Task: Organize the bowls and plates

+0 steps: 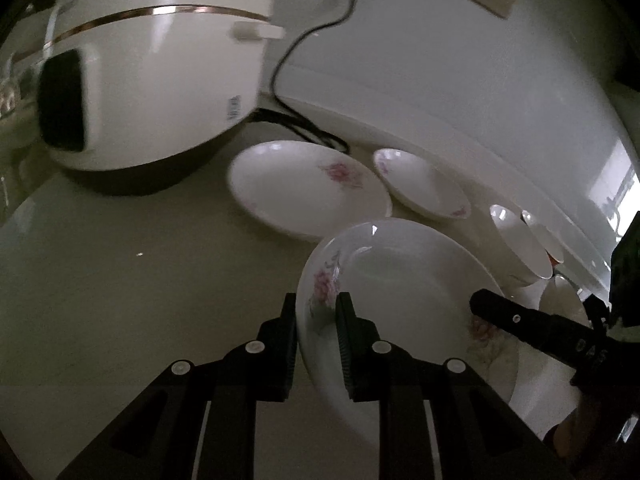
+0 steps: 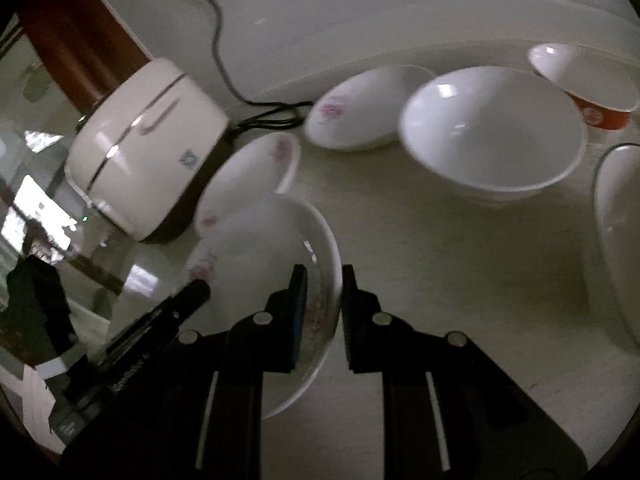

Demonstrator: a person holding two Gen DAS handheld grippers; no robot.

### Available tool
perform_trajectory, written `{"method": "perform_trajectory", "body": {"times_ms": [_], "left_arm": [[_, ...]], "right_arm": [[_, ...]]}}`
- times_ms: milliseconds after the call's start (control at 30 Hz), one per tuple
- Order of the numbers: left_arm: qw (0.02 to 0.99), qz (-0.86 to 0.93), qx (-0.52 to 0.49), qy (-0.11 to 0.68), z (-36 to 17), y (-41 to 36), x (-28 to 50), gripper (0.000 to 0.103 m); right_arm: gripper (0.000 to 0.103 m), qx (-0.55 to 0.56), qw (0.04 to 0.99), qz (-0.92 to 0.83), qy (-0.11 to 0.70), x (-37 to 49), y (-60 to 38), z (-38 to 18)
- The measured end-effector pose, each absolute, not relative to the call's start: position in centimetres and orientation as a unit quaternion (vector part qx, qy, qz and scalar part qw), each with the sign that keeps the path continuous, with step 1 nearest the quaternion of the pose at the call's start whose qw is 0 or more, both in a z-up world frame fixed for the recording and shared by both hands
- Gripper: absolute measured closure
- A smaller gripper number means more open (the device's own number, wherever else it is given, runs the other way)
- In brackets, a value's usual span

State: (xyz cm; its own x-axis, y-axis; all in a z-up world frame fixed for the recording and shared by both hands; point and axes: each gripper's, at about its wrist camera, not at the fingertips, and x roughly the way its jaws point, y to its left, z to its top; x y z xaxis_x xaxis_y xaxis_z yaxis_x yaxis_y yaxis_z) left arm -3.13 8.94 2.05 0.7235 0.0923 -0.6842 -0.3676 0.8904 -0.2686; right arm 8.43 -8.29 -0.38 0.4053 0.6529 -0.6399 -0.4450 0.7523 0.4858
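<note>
Three floral plates are in view: one held plate (image 1: 400, 280) and two on the table (image 1: 120, 280), a larger floral plate (image 1: 304, 188) and a smaller floral plate (image 1: 420, 184) beside it near the wall. Bowls: one white bowl (image 2: 492, 136), one red-sided bowl (image 2: 592, 84) behind it, and a further white dish (image 2: 620, 240) cut off at the right edge of the right wrist view. In the left wrist view these bowls crowd the right edge and are hard to separate. One white rice cooker (image 1: 152, 76) stands at the left with its black cord (image 1: 304, 40) running up the wall.

Both views are dim and motion-blurred; the patterns on the plates are indistinct.

The held plate sits between the two tools. The left hand-held gripper (image 1: 316, 320) is narrow, clamped on the plate's left rim. The right hand-held gripper (image 2: 324, 300) is narrow, clamped on the opposite rim. The plate is tilted, in front of the two resting plates.
</note>
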Motion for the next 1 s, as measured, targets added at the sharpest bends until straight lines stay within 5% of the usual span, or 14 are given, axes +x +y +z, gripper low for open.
{"method": "perform_trajectory", "body": {"times_ms": [1000], "left_arm": [[0.883,0.218,-0.207,0.361,0.5,17.6,-12.0,0.078]], "right_arm": [[0.083,0.050,0.782,0.452,0.427,0.8,3.5,-1.8]]}}
